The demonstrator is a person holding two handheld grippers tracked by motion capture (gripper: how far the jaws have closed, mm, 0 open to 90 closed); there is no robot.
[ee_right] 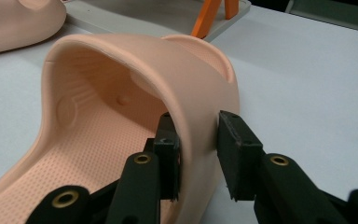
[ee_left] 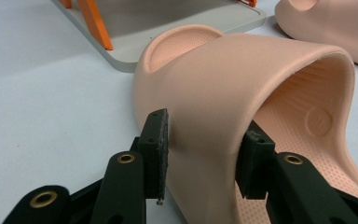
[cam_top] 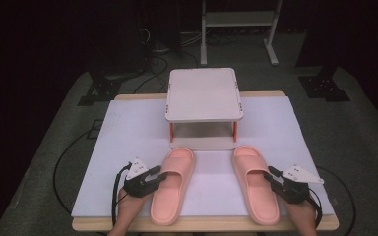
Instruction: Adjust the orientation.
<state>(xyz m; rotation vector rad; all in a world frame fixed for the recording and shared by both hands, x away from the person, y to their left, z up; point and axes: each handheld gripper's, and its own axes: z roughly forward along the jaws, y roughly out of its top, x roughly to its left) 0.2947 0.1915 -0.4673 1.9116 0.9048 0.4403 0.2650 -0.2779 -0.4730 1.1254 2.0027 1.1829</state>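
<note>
Slippers: soft, light foam. Left gripper [ee_left: 200, 154] jaws clamp left slipper's [cam_top: 173, 184] strap wall; right gripper [ee_right: 196, 154] jaws pinch right slipper's [cam_top: 256, 189] strap edge, best hold.

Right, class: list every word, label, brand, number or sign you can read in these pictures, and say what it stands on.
No readable text anywhere.
Left slipper: a round embossed mark on its footbed, too faint to read.
Right slipper: a similar round embossed mark on its footbed, unreadable.
Small shelf: no lettering visible.
</note>
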